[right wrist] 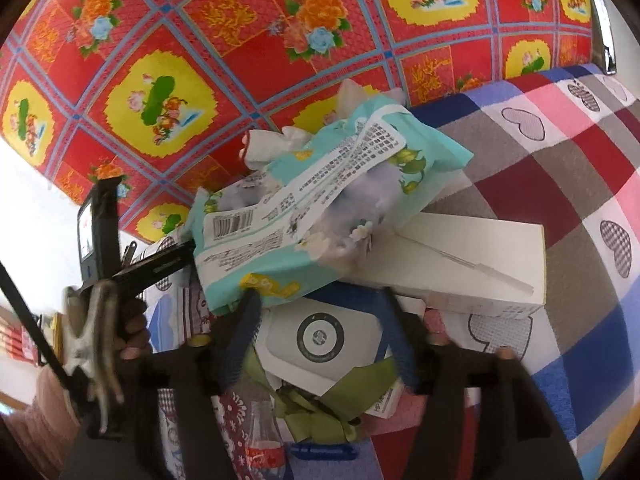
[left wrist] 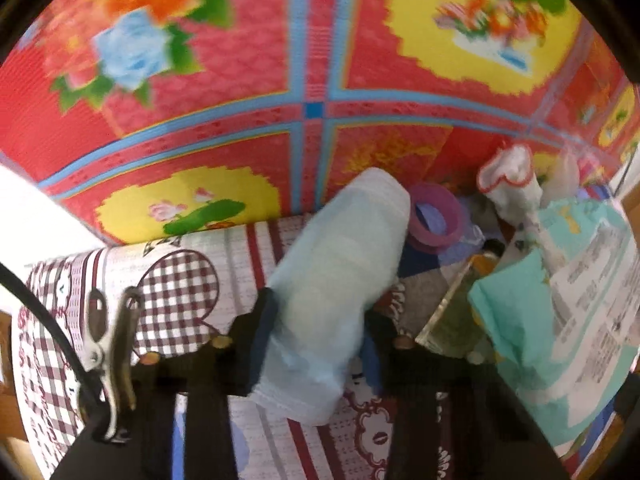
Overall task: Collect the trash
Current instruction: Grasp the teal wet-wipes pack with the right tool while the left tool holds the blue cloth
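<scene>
In the left wrist view a pale blue, see-through cup (left wrist: pixel 336 272) lies tilted between my left gripper's (left wrist: pixel 320 308) fingers, which are shut on its lower half. My right gripper (right wrist: pixel 320 296) stands open over a pile of rubbish on the bed. Its left fingertip (right wrist: pixel 250 304) touches the lower edge of a teal wipes packet (right wrist: pixel 320 200). A flat white box with a round grey emblem (right wrist: pixel 320 336) lies below the gap, not gripped. Under the packet sits a long white carton (right wrist: pixel 472 264).
A purple ring (left wrist: pixel 434 220), a red-trimmed white cloth (left wrist: pixel 508 176) and a glass bottle (left wrist: pixel 452 312) lie beside the cup. Green wrapping (right wrist: pixel 320 408) and a cola bottle (right wrist: pixel 260 440) lie near my right gripper. A red floral sheet (right wrist: pixel 200 40) stands behind the checked bedcover (right wrist: pixel 580 200).
</scene>
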Demonstrator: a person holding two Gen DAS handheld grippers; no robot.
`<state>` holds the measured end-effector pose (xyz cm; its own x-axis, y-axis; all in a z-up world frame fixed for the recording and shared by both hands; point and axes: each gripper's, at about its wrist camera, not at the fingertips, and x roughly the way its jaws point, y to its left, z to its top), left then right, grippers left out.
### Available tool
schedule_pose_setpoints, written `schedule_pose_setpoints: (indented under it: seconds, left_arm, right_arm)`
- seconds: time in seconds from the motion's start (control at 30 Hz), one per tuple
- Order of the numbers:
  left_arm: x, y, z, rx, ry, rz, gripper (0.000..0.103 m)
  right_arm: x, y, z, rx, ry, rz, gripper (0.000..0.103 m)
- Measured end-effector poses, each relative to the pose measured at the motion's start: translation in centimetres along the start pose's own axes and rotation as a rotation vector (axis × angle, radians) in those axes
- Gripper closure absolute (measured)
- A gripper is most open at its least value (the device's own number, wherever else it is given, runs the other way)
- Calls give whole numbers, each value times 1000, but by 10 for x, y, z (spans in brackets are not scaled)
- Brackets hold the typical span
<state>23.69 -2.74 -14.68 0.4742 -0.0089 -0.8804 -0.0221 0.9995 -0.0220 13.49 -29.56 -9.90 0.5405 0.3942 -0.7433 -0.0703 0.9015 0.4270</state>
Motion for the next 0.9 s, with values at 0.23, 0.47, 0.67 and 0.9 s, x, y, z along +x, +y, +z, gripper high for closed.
schedule_pose_setpoints:
  seconds: [0.23, 0.47, 0.67, 0.9]
  left_arm:
    - [-16, 15, -9, -75, -13, -11, 78]
    - [-41, 30, -31, -111, -18, -24, 78]
    - [-62, 52, -51, -128, -31, -40, 78]
    - [-97, 65, -74, -131, -58, -49, 78]
  right_arm:
    - [10, 2, 7, 9, -1, 59, 36]
    - [22, -3, 18, 117, -9, 143, 31]
    - [34, 7, 31, 119, -32, 124, 31]
    - [37, 8, 30, 170, -32, 160, 74]
